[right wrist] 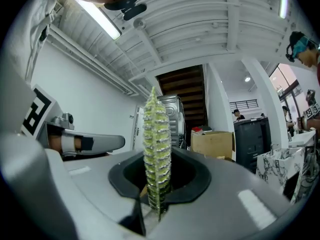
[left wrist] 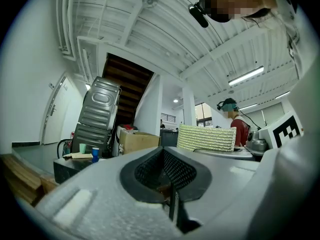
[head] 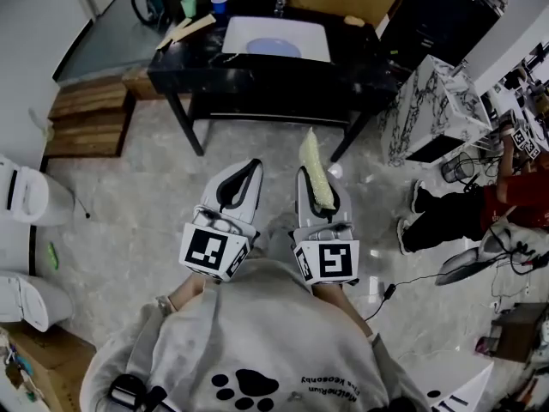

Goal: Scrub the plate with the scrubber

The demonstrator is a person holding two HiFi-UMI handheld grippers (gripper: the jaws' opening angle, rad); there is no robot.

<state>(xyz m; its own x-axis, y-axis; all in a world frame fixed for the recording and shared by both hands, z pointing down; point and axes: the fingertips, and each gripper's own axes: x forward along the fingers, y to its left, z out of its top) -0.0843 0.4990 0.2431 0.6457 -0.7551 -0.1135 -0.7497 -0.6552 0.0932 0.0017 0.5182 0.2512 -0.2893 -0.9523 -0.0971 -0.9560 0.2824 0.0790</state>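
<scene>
A pale blue plate [head: 274, 47] lies in a white basin [head: 319, 39] on the black table [head: 257, 80], far ahead of both grippers. My right gripper [head: 316, 177] is shut on a yellow-green scrubber [head: 314, 172], which stands up edge-on between its jaws [right wrist: 157, 149]. My left gripper [head: 249, 168] is held beside it at chest height, shut with nothing in it. From the left gripper view the scrubber [left wrist: 206, 138] shows flat-on to the right. Both grippers hang over the floor, well short of the table.
A green cup [head: 189, 6], a blue cup [head: 220, 3] and wooden pieces sit on the table's left end. Wooden steps [head: 86, 118] lie at the left, a marble-patterned cabinet [head: 429, 110] at the right. A person in red [head: 506, 206] crouches at the right among cables.
</scene>
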